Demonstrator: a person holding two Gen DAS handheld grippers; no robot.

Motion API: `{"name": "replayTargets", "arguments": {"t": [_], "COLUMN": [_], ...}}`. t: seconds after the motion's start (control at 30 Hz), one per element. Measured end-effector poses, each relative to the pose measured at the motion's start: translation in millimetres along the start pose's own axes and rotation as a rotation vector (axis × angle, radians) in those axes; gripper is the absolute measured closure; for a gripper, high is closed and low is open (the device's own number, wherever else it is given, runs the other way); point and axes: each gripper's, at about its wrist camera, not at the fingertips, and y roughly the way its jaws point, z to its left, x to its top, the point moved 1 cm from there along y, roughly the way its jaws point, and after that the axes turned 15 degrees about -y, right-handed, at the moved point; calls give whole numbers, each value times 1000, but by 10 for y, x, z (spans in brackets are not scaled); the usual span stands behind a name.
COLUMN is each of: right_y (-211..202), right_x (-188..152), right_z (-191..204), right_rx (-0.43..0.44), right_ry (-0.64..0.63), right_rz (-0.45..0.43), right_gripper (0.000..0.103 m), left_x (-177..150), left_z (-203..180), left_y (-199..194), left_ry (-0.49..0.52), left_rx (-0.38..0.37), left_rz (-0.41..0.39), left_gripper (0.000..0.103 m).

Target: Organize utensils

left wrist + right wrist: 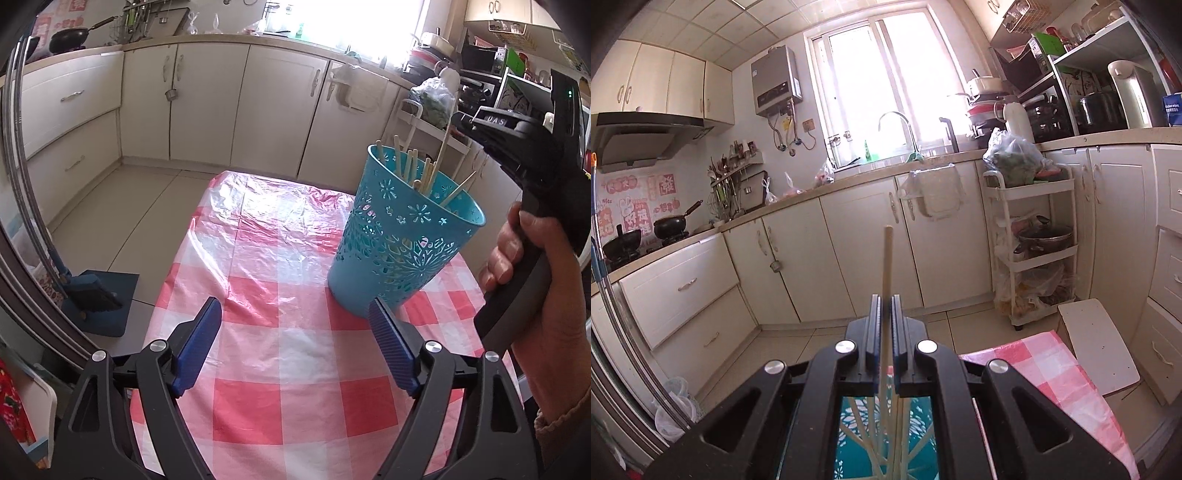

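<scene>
The right tool (885, 299) is pinched tight on a single chopstick (887, 258), which stands upright between its fingers, directly above the blue basket (402, 236). That basket sits upright near the far right corner of the surface (280, 350), on the red-and-white checked cloth, with more chopsticks (417, 166) leaning inside it. The left tool (295, 317) hovers spread wide over the near part of the cloth, holding nothing, its right finger just beside the basket's base.

Light: we see daylight flooding through the window (886, 85) at twelve o'clock, blown out.
Glare: sheen on the tablecloth (280, 206).
Edges: fisheye bending, dark corners.
Focus: sharp overall.
</scene>
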Motion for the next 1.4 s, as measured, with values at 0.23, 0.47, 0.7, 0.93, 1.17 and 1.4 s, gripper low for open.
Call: {"name": "replayTargets", "arguments": {"t": [0.23, 0.47, 0.7, 0.93, 1.17, 1.4], "right_y": [-257, -888, -1371, -1902, -2426, -2982], "right_x": [-187, -416, -578, -340, -162, -110], "right_z": [-60, -181, -259, -93, 41, 113], "right_rx": [57, 38, 23, 58, 86, 107], "right_ry": [13, -27, -63, -100, -92, -73], "right_rz": [66, 197, 329, 297, 264, 225], "right_gripper": [75, 18, 7, 7, 7, 7], "left_x": [-7, -10, 48, -48, -207, -504], "left_z": [2, 21, -115, -347, -418, -509], "left_y": [9, -71, -561, -1265, -2024, -2500], "left_ry": [2, -2, 36, 108, 107, 146], "left_rx": [16, 40, 150, 121, 140, 174], "left_rz": [-2, 2, -76, -40, -134, -159], "left_gripper": [23, 14, 8, 8, 8, 8]}}
